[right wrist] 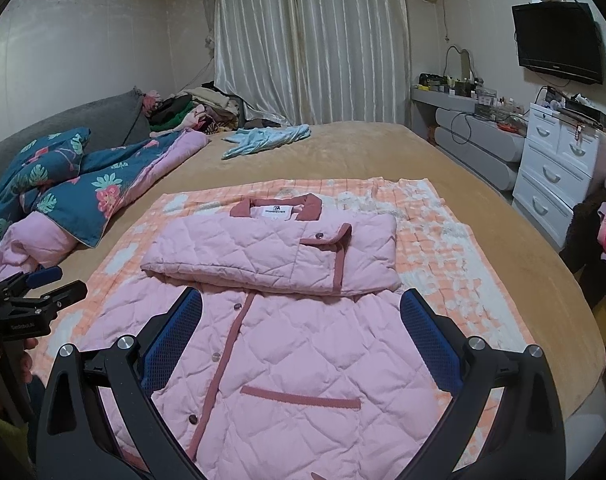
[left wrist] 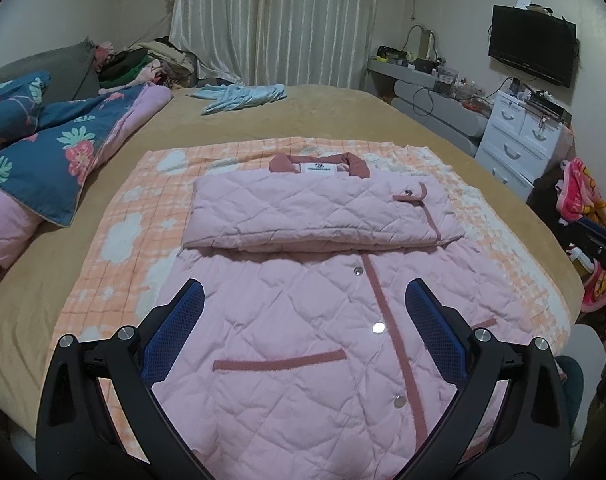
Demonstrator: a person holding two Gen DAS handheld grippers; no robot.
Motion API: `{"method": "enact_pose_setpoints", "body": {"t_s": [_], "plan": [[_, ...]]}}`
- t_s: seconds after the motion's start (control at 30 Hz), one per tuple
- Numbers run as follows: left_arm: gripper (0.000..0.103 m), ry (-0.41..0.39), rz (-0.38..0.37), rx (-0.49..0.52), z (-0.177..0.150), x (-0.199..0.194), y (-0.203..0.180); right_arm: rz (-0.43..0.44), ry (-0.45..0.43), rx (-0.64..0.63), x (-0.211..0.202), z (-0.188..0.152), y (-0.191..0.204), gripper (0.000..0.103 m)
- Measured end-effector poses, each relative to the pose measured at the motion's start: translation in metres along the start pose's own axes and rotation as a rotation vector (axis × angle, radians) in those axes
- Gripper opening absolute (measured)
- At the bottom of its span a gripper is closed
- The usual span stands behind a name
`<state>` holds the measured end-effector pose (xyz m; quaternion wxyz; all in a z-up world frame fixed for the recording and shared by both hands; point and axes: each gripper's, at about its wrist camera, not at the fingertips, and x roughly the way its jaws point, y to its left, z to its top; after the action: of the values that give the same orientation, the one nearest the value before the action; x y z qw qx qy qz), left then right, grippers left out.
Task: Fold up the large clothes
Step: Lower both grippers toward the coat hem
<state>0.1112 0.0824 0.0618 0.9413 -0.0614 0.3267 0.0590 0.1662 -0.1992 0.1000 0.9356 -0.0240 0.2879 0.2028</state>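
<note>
A pink quilted jacket [left wrist: 303, 340] [right wrist: 295, 364] with dusty-rose trim lies front up on an orange checked blanket [left wrist: 135, 216] [right wrist: 443, 248] on the bed. Its sleeves [left wrist: 319, 208] [right wrist: 271, 252] are folded across the chest, just below the collar [left wrist: 319, 162] [right wrist: 277, 206]. My left gripper [left wrist: 305, 300] hovers open over the jacket's lower left half, nothing between its blue pads. My right gripper [right wrist: 301, 308] hovers open above the lower right half. The left gripper [right wrist: 51, 284] also shows at the left edge of the right wrist view.
The bed has a tan cover [left wrist: 323, 112] [right wrist: 383, 148]. A blue floral quilt [left wrist: 55, 148] [right wrist: 83, 196] is heaped at the left. A light blue garment [left wrist: 243, 96] [right wrist: 267, 138] lies at the far side. White drawers [left wrist: 519, 140] [right wrist: 559, 164] stand right of the bed.
</note>
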Motion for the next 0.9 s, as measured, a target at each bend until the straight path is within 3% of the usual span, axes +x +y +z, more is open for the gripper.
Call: {"method": "enact_pose_setpoints", "body": {"t_s": [0.9], "plan": [[0.095, 0.094, 0.079, -0.011, -0.066, 0.007, 0.031, -0.050, 0.108, 0.024, -0.005, -0.062, -0.035, 0.099]]}}
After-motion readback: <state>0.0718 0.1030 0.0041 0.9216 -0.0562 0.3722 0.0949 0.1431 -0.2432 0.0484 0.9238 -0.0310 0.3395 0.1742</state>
